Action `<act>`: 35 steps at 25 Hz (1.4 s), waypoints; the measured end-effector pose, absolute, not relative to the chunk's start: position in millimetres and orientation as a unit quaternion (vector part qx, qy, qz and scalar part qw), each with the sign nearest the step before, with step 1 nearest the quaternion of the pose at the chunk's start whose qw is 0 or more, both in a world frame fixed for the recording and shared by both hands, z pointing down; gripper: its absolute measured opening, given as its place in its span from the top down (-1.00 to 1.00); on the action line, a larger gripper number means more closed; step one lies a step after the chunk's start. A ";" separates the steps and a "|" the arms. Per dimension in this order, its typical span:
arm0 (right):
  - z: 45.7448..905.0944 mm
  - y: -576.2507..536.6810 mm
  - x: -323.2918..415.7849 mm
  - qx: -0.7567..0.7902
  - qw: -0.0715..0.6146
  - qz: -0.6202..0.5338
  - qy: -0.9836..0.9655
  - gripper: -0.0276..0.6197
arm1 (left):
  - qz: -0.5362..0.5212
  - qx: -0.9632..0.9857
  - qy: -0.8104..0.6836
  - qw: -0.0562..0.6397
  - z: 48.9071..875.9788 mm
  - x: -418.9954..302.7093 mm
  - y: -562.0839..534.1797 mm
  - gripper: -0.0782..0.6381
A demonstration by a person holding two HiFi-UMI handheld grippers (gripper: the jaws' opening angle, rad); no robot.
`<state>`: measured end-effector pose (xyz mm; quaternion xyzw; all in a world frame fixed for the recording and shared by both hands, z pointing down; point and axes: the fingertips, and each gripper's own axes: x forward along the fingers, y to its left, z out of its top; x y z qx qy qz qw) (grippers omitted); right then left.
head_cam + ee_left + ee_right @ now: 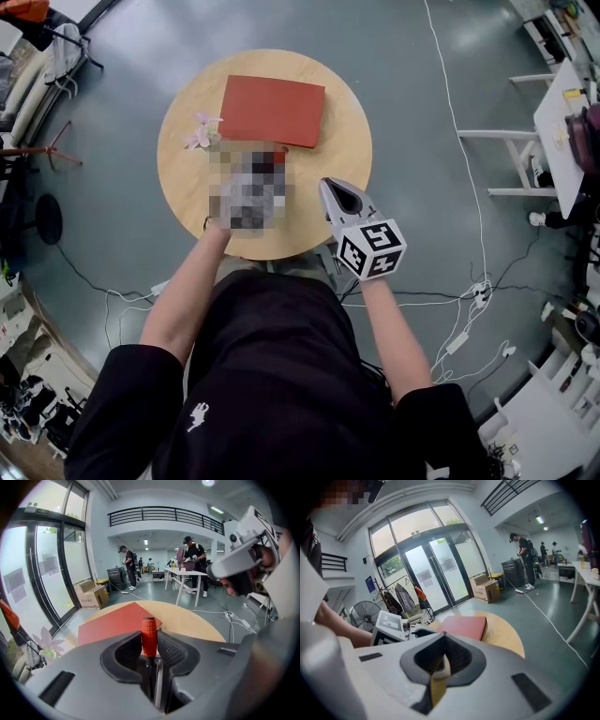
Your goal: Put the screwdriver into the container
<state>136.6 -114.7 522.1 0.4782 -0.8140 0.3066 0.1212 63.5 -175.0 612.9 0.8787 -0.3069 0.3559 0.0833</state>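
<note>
Left gripper view: screwdriver (148, 644) clamped in left tool (149, 634), outside red container (117, 623); right tool (444, 637) closed.

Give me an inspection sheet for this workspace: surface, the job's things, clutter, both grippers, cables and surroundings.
Surface: round wooden table, mostly bare.
Job's things: screwdriver with an orange-red handle, its handle sticking out past the left jaws; flat red container on the table's far side, no opening visible.
Clutter: pink flower beside the container.
Grippers: left gripper has its jaws closed on the screwdriver; right gripper has its jaws together with nothing between them.
Cables: white cables across the grey floor right of the table.
Surroundings: white tables, cardboard boxes, people at a far table.
</note>
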 end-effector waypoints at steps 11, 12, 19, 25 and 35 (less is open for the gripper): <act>519.5 -113.6 140.7 0.478 0.118 0.301 -0.817 0.91 | 0.359 0.875 -0.313 0.089 613.8 62.1 -169.1 0.35; 519.1 -113.8 140.3 0.477 0.118 0.300 -0.818 0.91 | 0.359 0.874 -0.314 0.089 613.1 61.5 -168.1 0.34; 509.7 -116.6 137.4 0.467 0.115 0.286 -0.829 0.91 | 0.340 0.874 -0.334 0.099 595.8 53.6 -158.2 0.33; 491.5 -118.0 131.0 0.463 0.106 0.265 -0.839 0.91 | 0.296 0.868 -0.383 0.110 560.4 31.6 -152.9 0.45; 418.3 -119.2 124.1 0.473 0.080 0.161 -0.862 0.91 | 0.175 0.839 -0.504 0.104 461.5 -38.3 -149.8 0.78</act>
